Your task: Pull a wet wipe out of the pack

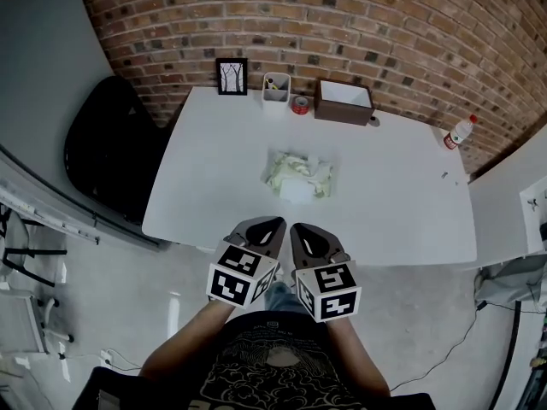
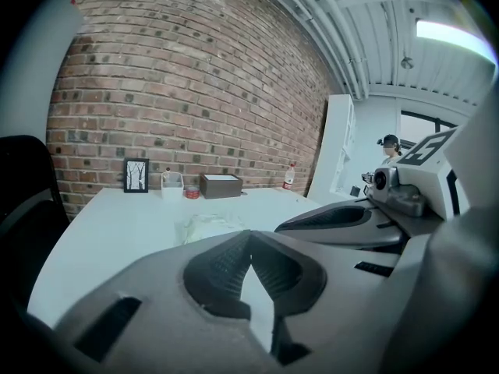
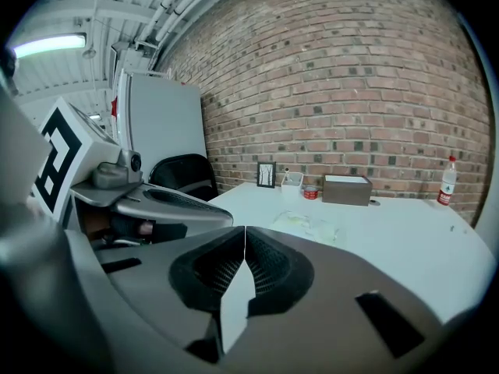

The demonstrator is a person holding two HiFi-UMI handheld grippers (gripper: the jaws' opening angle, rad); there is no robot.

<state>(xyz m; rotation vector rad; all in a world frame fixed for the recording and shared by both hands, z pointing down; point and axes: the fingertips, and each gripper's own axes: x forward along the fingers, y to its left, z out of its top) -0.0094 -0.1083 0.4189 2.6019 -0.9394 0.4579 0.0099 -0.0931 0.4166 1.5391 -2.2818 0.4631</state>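
Observation:
A pale green and white wet wipe pack (image 1: pixel 297 176) lies flat in the middle of the white table (image 1: pixel 402 203). It also shows ahead in the left gripper view (image 2: pixel 209 227) and in the right gripper view (image 3: pixel 306 225). My left gripper (image 1: pixel 266 225) and right gripper (image 1: pixel 305 229) hover side by side at the table's near edge, short of the pack. Both are shut with nothing between the jaws: left tips (image 2: pixel 249 235), right tips (image 3: pixel 245 231) meet.
Along the far edge by the brick wall stand a small framed picture (image 1: pixel 232 76), a white cup with pens (image 1: pixel 275 90), a red tape roll (image 1: pixel 300 104) and a brown box (image 1: pixel 344 101). A plastic bottle (image 1: pixel 459 132) stands at the far right. A black chair (image 1: pixel 111 143) sits left.

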